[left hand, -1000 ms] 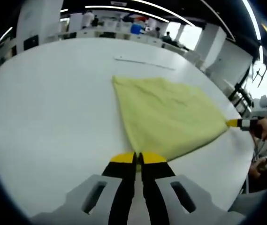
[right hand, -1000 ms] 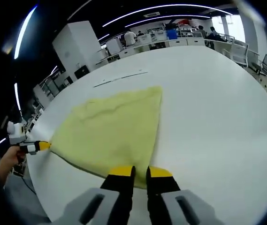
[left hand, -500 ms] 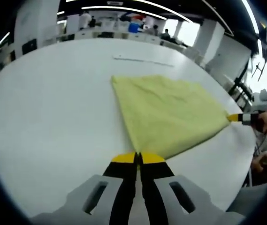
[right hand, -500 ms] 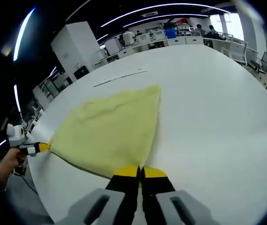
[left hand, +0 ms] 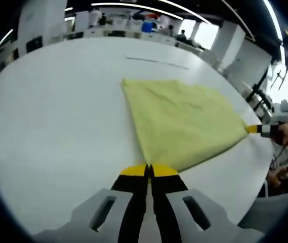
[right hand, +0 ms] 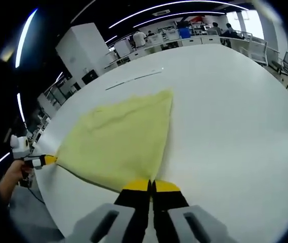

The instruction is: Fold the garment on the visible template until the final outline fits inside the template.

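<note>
While lying flat on white table [left hand: 47, 126], yellow garment [left hand: 179, 121] stretching lengthwise between left gripper [left hand: 149, 171] and right gripper [right hand: 151, 186], both pinching corners, jaws closed.

Bright, even indoor light with strong fisheye bending in both views.

Long ceiling strip lights [left hand: 133, 7] curve across the far part of the left gripper view and again as arcs [right hand: 149, 11] in the right gripper view; far windows [left hand: 203, 35] blow out to white glare. The white table [left hand: 47, 116] reflects the light softly, with no hard shadows; only a faint dark edge sits beneath the yellow garment [left hand: 184, 121]. Straight lines bow toward the edges, where detail smears and dims. The far room is soft and out of focus, and the cloth's texture looks slightly blurred [right hand: 118, 142].
</note>
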`<action>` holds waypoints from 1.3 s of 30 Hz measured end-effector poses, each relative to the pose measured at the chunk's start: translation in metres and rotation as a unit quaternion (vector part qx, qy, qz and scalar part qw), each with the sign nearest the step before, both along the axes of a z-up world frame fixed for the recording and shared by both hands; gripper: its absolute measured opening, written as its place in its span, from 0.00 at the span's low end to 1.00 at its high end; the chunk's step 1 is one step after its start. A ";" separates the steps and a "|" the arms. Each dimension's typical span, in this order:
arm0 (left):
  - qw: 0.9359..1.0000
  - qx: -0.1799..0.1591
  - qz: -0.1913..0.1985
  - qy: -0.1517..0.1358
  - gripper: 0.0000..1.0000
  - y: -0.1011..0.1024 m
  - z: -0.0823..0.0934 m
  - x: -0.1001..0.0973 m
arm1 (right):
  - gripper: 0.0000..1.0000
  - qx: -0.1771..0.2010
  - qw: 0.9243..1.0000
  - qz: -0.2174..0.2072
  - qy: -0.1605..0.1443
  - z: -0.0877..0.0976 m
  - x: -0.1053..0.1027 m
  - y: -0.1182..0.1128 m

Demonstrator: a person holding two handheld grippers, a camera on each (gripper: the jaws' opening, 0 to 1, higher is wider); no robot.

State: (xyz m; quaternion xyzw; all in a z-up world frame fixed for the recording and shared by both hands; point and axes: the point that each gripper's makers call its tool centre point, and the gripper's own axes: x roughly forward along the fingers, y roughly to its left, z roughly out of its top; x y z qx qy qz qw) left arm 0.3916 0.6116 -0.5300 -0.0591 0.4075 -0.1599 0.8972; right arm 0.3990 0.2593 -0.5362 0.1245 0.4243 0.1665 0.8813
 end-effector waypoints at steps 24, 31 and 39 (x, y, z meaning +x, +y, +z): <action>1.000 0.010 0.000 -0.007 0.00 0.007 -0.004 -0.009 | 0.00 -0.047 0.999 0.023 -0.001 -0.003 -0.009 0.005; 0.999 0.020 0.022 -0.026 0.16 0.017 0.001 -0.004 | 0.11 -0.068 0.998 0.002 -0.007 0.001 -0.003 -0.002; 0.996 0.009 0.031 -0.080 0.40 0.021 0.031 0.010 | 0.54 -0.058 0.996 0.039 -0.063 0.028 0.006 0.018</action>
